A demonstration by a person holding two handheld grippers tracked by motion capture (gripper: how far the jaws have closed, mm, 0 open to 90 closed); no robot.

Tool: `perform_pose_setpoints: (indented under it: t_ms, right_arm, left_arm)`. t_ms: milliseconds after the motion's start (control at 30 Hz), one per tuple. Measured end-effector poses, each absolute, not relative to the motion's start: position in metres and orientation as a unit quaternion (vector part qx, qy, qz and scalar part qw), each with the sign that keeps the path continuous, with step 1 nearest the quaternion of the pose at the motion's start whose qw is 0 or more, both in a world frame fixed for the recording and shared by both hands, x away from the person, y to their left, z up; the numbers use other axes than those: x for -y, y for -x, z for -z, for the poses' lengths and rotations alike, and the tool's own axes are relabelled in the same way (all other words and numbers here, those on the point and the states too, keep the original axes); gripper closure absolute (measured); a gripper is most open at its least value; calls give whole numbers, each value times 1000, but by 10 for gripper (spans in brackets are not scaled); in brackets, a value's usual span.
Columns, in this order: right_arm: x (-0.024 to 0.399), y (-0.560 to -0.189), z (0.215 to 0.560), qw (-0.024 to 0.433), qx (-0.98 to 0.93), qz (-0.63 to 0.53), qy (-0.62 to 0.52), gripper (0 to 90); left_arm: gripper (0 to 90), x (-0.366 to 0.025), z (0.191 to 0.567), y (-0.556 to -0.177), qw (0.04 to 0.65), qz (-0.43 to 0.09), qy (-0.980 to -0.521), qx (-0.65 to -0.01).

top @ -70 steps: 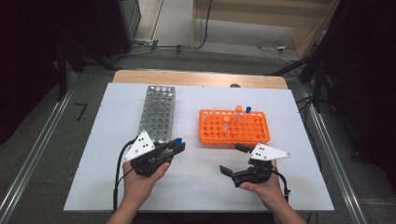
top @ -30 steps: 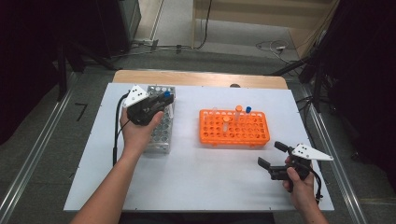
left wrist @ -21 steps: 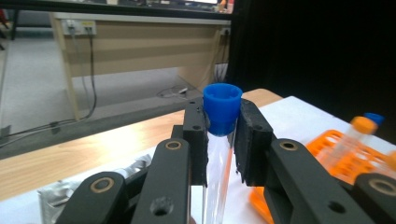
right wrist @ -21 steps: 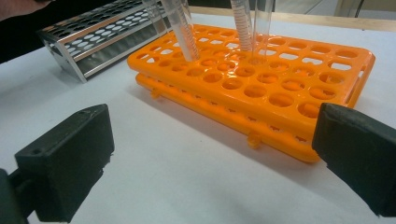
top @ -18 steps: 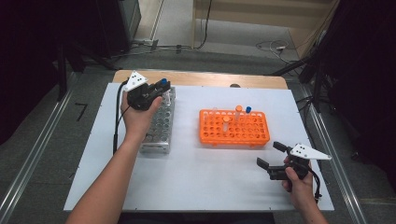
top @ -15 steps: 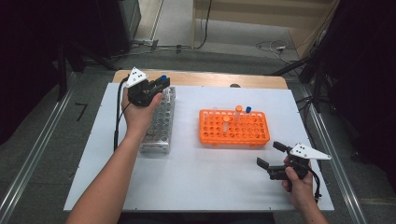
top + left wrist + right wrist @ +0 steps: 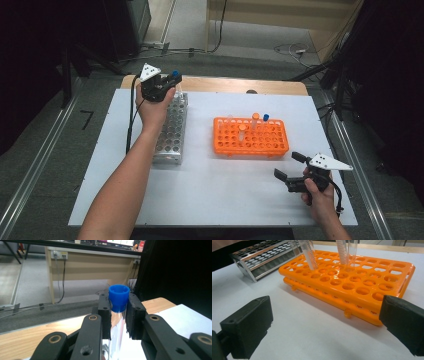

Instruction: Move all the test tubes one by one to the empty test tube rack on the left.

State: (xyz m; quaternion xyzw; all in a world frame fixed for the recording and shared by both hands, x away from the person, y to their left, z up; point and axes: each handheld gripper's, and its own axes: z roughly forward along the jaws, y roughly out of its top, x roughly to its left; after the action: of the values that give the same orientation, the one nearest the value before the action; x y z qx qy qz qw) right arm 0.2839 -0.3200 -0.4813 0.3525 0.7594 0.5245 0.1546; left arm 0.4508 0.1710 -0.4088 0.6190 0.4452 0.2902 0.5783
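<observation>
My left gripper [image 7: 172,80] is shut on a clear tube with a blue cap [image 7: 119,297], held upright over the far end of the metal rack [image 7: 170,130]. In the left gripper view the cap [image 7: 119,293] sticks up between the two black jaws. The orange rack [image 7: 251,137] stands mid-table with three tubes [image 7: 255,119] in it. My right gripper [image 7: 289,167] stands open near the front right of the table, facing the orange rack [image 7: 352,277], nothing between its jaws.
A white board [image 7: 215,200] covers the table, with a wooden edge [image 7: 235,85] at the back. Cables and a dark cabinet [image 7: 130,25] lie on the floor behind. A desk [image 7: 92,265] stands beyond the table.
My left gripper carried the blue-capped tube from the front of the table up to the far end of the metal rack. The right gripper drew back toward the front right and has held still since.
</observation>
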Motion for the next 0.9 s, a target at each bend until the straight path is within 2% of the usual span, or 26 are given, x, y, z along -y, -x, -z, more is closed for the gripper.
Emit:
perform_pose_setpoints:
  t_ms: [167, 467, 900]
  right_arm:
    - [320, -285, 482, 154, -760, -524, -353, 0]
    - [319, -285, 483, 151, -762, -523, -351, 0]
    - [316, -285, 482, 151, -763, -524, -347, 0]
  left_arm:
    - [770, -167, 413, -462, 572, -308, -617, -445]
    - [770, -163, 425, -470, 548, -307, -627, -461]
    - [768, -159, 429, -473, 524, -279, -646, -480]
